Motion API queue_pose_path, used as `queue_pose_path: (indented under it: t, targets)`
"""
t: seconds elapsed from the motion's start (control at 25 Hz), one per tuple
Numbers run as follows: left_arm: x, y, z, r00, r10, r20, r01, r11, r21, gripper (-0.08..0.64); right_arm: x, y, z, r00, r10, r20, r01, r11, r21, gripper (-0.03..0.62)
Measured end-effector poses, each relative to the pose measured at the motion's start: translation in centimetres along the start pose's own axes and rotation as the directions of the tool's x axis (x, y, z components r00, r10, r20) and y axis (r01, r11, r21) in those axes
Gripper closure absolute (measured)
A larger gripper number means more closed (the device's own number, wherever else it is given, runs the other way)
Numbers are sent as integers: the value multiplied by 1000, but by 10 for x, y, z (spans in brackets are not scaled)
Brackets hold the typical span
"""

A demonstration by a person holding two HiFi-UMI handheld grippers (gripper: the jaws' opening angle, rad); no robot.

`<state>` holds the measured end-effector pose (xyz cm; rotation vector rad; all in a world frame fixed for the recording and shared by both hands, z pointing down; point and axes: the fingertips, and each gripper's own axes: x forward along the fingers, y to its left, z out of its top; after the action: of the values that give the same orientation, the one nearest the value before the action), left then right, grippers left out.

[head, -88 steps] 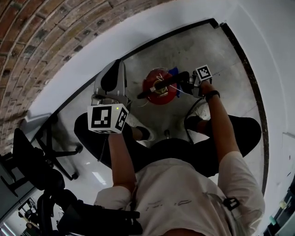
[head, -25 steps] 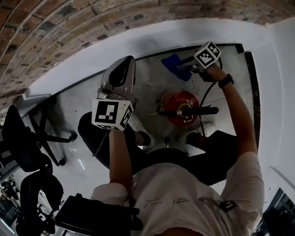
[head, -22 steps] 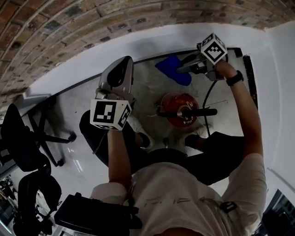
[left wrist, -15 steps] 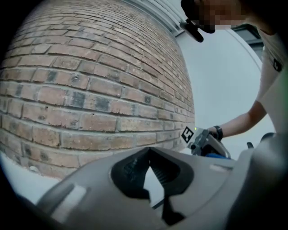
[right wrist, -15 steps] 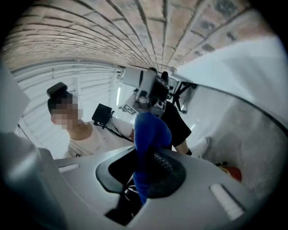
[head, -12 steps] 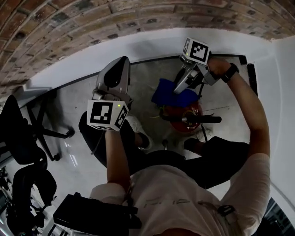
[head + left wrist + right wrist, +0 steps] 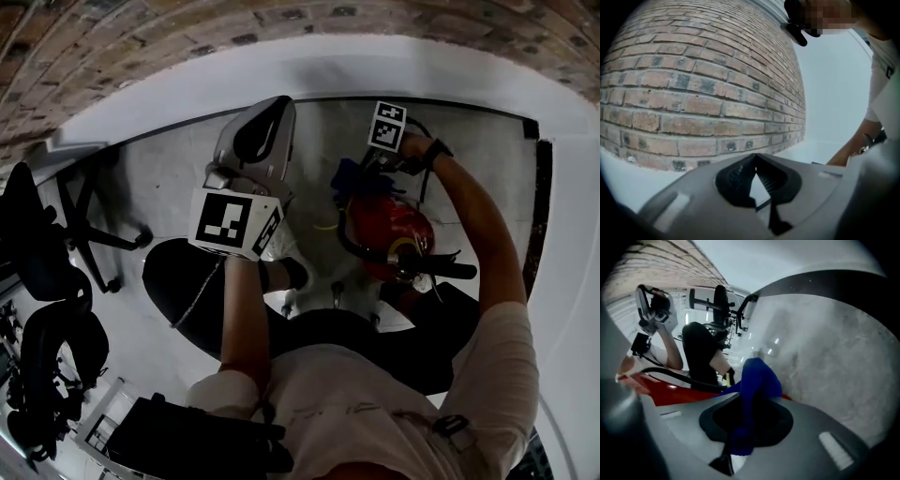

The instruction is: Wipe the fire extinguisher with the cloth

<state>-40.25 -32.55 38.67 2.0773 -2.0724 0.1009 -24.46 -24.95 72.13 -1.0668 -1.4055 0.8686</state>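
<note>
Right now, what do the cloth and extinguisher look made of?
Cloth: soft matte fabric; it bunches limply in the right hand-held gripper. Fire extinguisher: glossy red, likely painted metal, judging by its sharp highlights.

You're in a pale short-sleeved T-shirt point(image 7: 375, 394), dark trousers point(image 7: 173, 281), a dark sock point(image 7: 296, 274) and a white shoe point(image 7: 279, 246). Black watch point(image 7: 437, 150) on your right wrist, black buckled strap point(image 7: 448, 424) at the right shoulder. Your left gripper point(image 7: 755, 158) has a grey moulded shell, a black recess, dark ribbed fingers point(image 7: 739, 180) and a thin cable point(image 7: 199, 292) hanging off it. Your right gripper point(image 7: 747, 401) has the same grey shell. Both carry a white marker cube point(image 7: 234, 223) with black square patterns.
</note>
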Motion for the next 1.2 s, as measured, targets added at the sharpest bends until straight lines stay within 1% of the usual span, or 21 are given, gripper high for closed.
queue_pose_path:
  t: [0.04,0.08,0.12,0.16,0.2,0.24,0.28,0.36,0.4,0.44,0.52,0.6,0.68,0.76,0.84,0.92,0.96,1.0,1.04,1.12,1.2]
  targets:
    - [0,-1,-6,1000,0,-13,0,1000,-3,558,6,-25,-6,997,-70,-14,70,997,-12,534]
    - [-1,-2,-13,1000,1,-26,-1,1000,-6,558,12,-53,-15,986,-161,-49,160,987,-28,534]
    - [-3,-2,-19,999,3,-37,-3,1000,-8,558,18,-82,-26,960,-261,-100,257,965,-51,534]
    - [-4,-2,-24,999,5,-41,-5,1000,-6,558,23,-107,-37,925,-350,-150,341,937,-79,534]
    - [-5,-1,-28,999,7,-40,-7,1000,-1,558,26,-126,-45,894,-411,-181,398,911,-104,534]
    - [-6,0,-30,999,10,-36,-10,1000,5,558,28,-138,-49,876,-444,-188,429,896,-117,534]
    - [-6,1,-29,999,14,-33,-14,1000,8,558,26,-143,-49,869,-460,-181,445,887,-120,534]
    - [-7,3,-24,999,24,-23,-23,1000,6,558,14,-136,-44,869,-471,-155,455,881,-128,534]
    - [-9,4,-21,999,29,-16,-29,1000,2,558,8,-121,-36,883,-452,-127,437,890,-132,534]
    - [-10,4,-17,999,33,-7,-33,999,-1,558,1,-98,-23,909,-408,-80,397,909,-129,534]
    - [-12,4,-8,999,36,13,-36,999,0,558,-21,-34,11,959,-279,40,282,953,-114,534]
    - [-17,10,0,998,49,29,-49,999,5,558,-49,35,43,978,-177,107,189,975,-116,532]
    - [-25,19,7,996,75,38,-75,997,4,558,-70,104,62,992,-89,88,102,981,-163,532]
    - [-34,28,17,993,103,58,-104,995,4,558,-79,172,71,999,30,18,-25,974,-227,532]
    - [-40,35,28,989,126,82,-127,992,2,558,-80,236,75,981,187,-58,-195,946,-257,532]
    - [-44,38,34,986,137,96,-137,991,-3,558,-71,281,75,933,339,-117,-359,896,-262,531]
    - [-45,38,34,986,137,96,-137,991,-5,558,-63,291,74,910,389,-144,-414,874,-256,531]
    - [-46,36,33,986,137,93,-137,991,-5,558,-53,294,71,893,415,-172,-447,861,-242,531]
    - [-47,35,31,987,137,88,-137,991,-4,558,-42,288,66,883,422,-205,-461,859,-221,531]
    - [-48,35,26,987,144,77,-144,990,-1,558,-22,263,57,874,408,-265,-457,875,-158,531]
    - [-49,36,20,986,155,62,-155,988,-4,558,-6,227,49,871,381,-309,-426,900,-93,532]
